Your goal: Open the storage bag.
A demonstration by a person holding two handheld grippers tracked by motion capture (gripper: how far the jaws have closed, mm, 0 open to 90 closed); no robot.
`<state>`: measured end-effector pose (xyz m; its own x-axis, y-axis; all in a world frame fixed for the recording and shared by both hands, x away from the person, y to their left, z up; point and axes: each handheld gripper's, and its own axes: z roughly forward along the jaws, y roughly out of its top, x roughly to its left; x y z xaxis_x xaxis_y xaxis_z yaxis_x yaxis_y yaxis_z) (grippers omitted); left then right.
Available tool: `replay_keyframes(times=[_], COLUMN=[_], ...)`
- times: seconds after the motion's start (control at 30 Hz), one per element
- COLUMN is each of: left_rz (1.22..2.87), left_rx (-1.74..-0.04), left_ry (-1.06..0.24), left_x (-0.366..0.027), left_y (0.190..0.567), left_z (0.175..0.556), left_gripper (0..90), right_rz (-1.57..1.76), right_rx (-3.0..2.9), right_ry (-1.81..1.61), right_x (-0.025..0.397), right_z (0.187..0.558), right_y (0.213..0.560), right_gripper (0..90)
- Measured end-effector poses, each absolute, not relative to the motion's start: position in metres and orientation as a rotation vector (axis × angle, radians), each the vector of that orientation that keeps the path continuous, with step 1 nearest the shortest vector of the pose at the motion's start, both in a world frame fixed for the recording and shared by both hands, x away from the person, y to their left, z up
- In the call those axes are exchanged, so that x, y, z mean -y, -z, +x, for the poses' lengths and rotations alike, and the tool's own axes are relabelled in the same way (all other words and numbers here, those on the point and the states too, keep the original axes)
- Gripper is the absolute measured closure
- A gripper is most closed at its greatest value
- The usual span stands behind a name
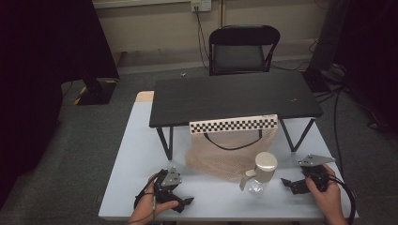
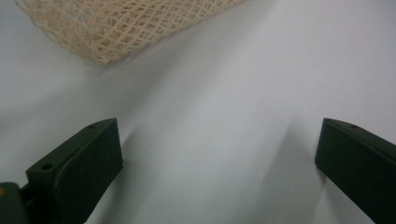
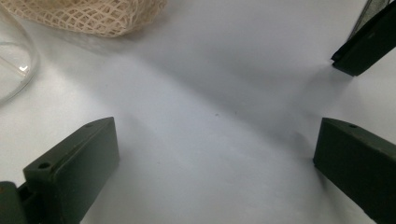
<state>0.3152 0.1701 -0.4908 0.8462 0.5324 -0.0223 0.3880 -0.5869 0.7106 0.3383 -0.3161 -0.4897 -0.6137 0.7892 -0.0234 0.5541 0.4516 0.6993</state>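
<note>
- The mesh bag [image 1: 228, 157] lies slumped on the pale table [image 1: 136, 154], partly tucked under the front edge of the small black stand [image 1: 234, 96]; its black handle loop faces the stand, so the open end seems to point away from the person.
- The glass jug [image 1: 259, 176] (clear body, beige lid, a handle on its left) stands upright just in front of the bag, touching or nearly touching the netting, between the two grippers and closer to the right one.
- The left gripper [image 1: 184, 202] rests low near the table's front edge, jaws wide apart and holding nothing; in its own view the bag's corner [image 2: 116, 28] lies ahead, well apart from the jaws.
- The right gripper [image 1: 289, 184] points toward the jug, jaws likewise spread and empty; its view catches the jug's glass edge [image 3: 14, 60] at far left.
- Judging by this layout, the jug is meant for the bag: one gripper would hold the netting open while the other lifts the jug.
</note>
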Motion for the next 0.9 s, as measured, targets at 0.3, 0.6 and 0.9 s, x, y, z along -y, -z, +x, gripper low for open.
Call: replay_keyframes(times=[0.3, 0.6, 0.9], left_rz=[2.212, 2.185, 2.184], left_rx=[-0.633, -0.536, -0.476], left_ry=[-0.203, -0.201, -0.222], left_x=[-0.165, -0.156, -0.147], left_y=[0.476, 0.455, 0.439], left_z=[0.313, 0.310, 0.314], left_gripper=[3.5, 6.1, 6.5], right_rz=[1.140, 1.139, 1.139], right_rx=[-2.360, -2.359, -2.359], right_ry=[-0.948, -0.949, -0.950], right_x=[0.316, 0.316, 0.316], right_z=[0.338, 0.338, 0.338], right_y=[0.490, 0.490, 0.490], right_gripper=[0.0, 0.0, 0.0])
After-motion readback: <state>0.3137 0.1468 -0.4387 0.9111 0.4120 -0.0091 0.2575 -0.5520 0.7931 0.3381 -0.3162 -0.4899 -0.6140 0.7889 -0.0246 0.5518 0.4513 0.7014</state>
